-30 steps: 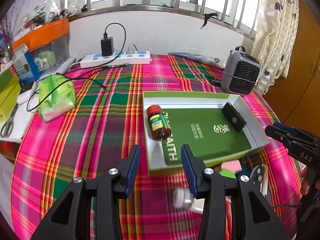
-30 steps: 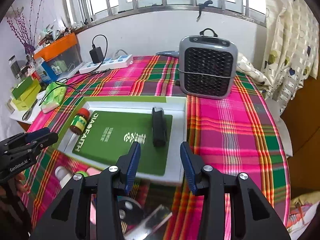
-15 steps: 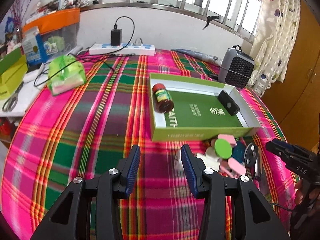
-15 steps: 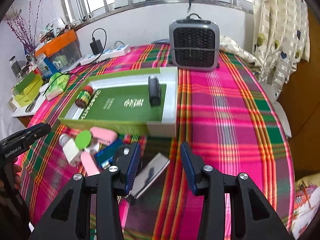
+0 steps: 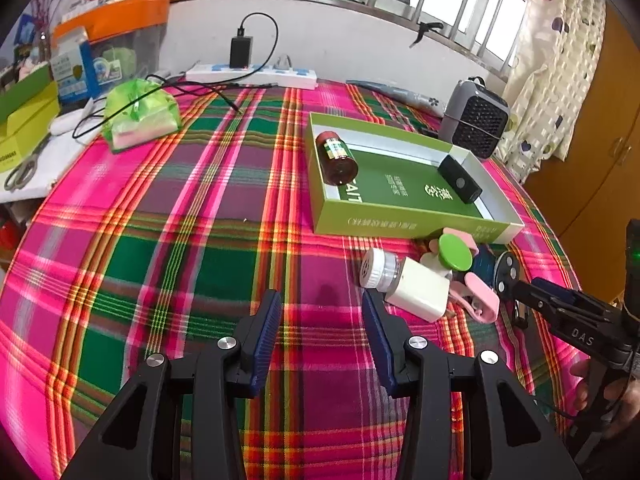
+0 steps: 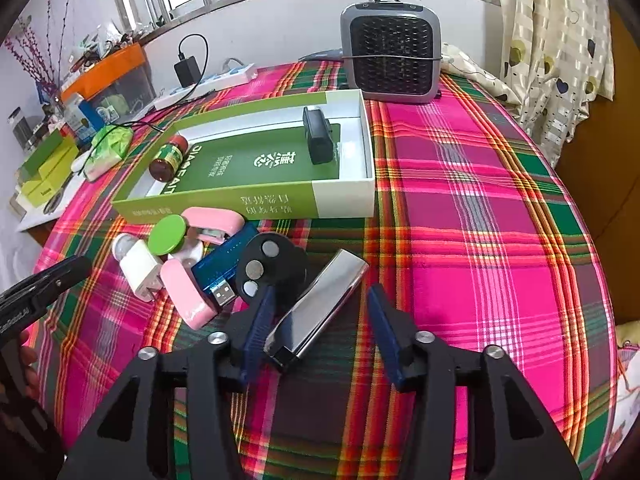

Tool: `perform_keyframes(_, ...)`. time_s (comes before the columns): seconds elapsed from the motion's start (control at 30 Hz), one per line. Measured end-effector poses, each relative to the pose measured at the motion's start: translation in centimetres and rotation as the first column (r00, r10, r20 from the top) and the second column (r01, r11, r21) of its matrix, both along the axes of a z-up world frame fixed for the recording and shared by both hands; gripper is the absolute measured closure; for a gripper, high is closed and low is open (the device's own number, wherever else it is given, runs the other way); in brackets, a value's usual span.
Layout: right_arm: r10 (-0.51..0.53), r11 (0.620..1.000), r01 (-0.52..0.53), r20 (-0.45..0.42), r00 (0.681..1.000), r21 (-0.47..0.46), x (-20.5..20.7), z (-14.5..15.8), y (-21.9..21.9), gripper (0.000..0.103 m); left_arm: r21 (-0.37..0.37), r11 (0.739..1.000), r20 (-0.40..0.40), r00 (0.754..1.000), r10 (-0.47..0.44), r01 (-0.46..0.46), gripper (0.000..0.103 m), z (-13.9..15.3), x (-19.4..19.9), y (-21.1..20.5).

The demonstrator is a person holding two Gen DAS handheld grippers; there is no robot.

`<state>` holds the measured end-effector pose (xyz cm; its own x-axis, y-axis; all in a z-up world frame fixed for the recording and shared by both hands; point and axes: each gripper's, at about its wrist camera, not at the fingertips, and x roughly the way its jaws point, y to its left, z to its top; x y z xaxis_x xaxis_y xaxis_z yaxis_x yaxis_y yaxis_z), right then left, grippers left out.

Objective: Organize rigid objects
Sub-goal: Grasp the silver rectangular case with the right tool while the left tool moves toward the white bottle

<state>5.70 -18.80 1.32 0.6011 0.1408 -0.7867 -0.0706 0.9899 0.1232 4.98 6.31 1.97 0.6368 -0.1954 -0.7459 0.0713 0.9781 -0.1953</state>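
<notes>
Right wrist: one green box [image 6: 224, 204] holding two items.

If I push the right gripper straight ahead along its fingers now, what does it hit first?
Most likely the shiny metal bar: it already lies between the open fingers of the right gripper, nearer the left one. Beyond it sits the black round piece, then the green box. Depth is hard to judge here.

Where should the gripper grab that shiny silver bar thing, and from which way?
Probably across the middle of the shiny silver bar, on its two long sides, coming down from above. It lies flat and slanted on the tablecloth, long and narrow, so the narrow width fits between the jaws. The right gripper is open around its near end, so it should turn to match the slant.
</notes>
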Motion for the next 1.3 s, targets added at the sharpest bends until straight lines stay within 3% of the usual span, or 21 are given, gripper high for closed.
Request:
perform_keyframes(0.8, -0.082, 0.988, 0.081, -0.007, 0.997, -0.131, -0.9, -0.5, -1.3, 0.053, -0.011, 0.998, -0.011, 0.998, -0.07, 0.07, 0.062, -0.3, 0.8, -1.4)
perform_keyframes(1.3, -0.047, 0.992, 0.047, 0.003, 0.999, -0.119, -0.1, -0.6, -1.8, 0.053, 0.001, 0.998, -0.018, 0.998, -0.065, 0.065, 0.061, -0.2, 1.5, -1.9)
